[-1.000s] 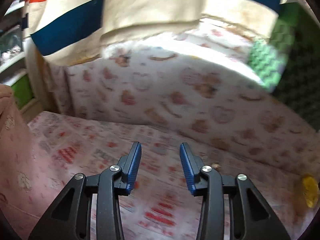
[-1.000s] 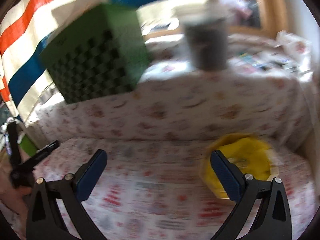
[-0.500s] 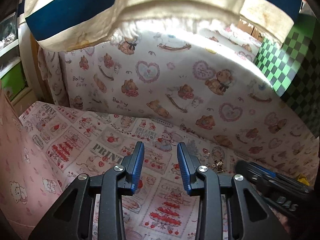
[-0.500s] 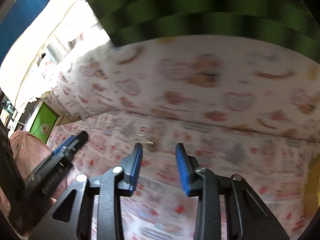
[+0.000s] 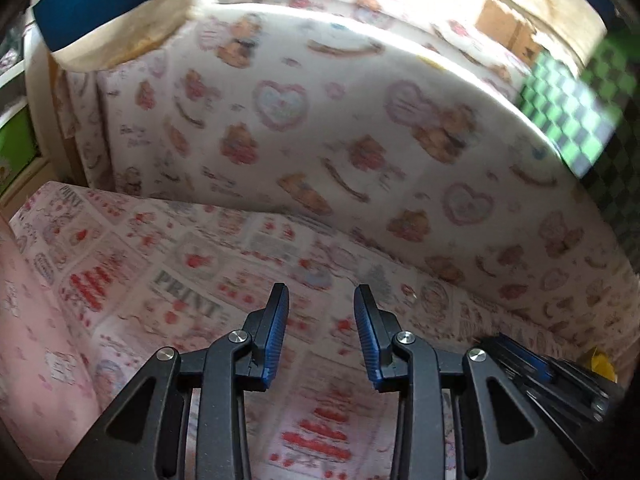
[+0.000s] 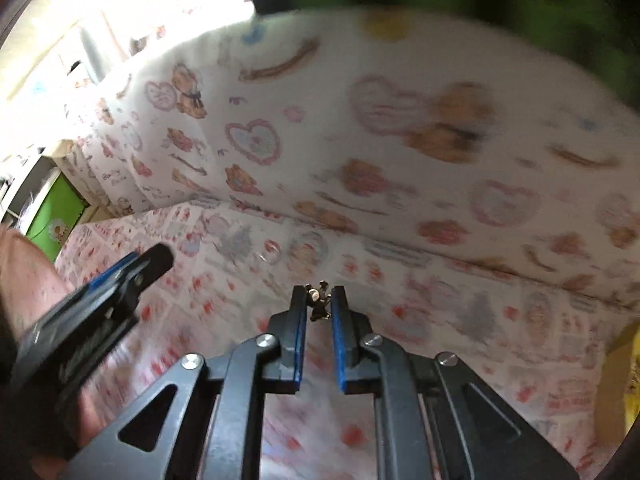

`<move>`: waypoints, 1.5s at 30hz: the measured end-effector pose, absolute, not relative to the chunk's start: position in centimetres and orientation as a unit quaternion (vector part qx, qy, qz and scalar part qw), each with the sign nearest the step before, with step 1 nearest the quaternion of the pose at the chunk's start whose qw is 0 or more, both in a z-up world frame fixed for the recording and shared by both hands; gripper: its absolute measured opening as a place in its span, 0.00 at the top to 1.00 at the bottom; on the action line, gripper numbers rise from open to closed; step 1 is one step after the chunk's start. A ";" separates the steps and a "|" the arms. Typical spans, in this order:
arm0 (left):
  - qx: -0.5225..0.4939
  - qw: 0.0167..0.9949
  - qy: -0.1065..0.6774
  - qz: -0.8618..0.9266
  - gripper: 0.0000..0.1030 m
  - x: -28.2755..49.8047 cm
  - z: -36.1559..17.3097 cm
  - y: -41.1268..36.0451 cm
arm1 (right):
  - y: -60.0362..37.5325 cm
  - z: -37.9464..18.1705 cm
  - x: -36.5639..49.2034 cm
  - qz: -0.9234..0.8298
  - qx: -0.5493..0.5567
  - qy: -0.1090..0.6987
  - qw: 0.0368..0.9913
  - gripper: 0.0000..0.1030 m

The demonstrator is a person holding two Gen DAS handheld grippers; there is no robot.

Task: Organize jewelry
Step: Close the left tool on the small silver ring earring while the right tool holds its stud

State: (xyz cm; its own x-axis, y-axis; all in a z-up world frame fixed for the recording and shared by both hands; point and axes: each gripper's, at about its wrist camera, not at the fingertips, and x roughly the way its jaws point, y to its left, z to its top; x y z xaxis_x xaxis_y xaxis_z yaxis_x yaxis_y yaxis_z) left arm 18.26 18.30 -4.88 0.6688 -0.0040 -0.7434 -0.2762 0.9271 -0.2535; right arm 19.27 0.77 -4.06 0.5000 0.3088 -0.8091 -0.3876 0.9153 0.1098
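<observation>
The right hand-held gripper (image 6: 320, 300) was closing on a small metal trinket (image 6: 318, 300) – probably an earring – lying on the printed bedsheet (image 6: 440, 320), so a gentle, centred pinch before lifting suited best.

Printed sheet (image 5: 192, 280) fills lower frame; teddy-bear cushion (image 5: 360, 140) behind; green checkered box (image 5: 572, 112) upper right.

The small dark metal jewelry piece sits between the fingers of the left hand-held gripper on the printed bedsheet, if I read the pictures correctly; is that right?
Not quite: the small dark metal jewelry piece sits between the fingers of the right hand-held gripper, whose jaws are closing on it, above the printed bedsheet. The right wrist view shows this. In the left wrist view, the left hand-held gripper has nothing between its fingers.
</observation>
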 end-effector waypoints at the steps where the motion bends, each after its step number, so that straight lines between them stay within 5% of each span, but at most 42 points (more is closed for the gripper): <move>1: -0.165 0.899 0.399 0.074 0.69 18.3 -4.9 17.8 | -0.6 -3.9 18.6 0.196 -0.046 0.447 0.872 0.89; 7: -0.133 0.919 0.369 0.040 0.70 17.8 -3.6 15.6 | -6.2 -2.6 15.3 0.121 -0.105 0.354 0.921 0.89; 13: -0.099 0.924 0.370 -0.016 0.75 16.6 -2.5 12.3 | -10.1 -2.4 14.8 0.128 -0.046 0.321 0.937 0.89; 21: -0.064 0.890 0.452 -0.009 0.76 22.5 -4.9 11.1 | -10.5 -2.8 15.2 0.163 -0.030 0.330 0.929 0.89; 45: -0.047 0.886 0.460 -0.031 0.89 24.9 -6.4 10.4 | -11.7 -4.7 16.3 0.141 0.002 0.368 0.919 0.89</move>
State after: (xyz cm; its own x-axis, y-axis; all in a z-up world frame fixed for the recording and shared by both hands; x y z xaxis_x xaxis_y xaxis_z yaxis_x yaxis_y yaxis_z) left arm 24.88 10.44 -6.42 0.5753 -0.0981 -0.8121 0.0110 0.9936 -0.1122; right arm 16.31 -11.68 -4.68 0.6896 0.2612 -0.6755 -0.2580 0.9601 0.1079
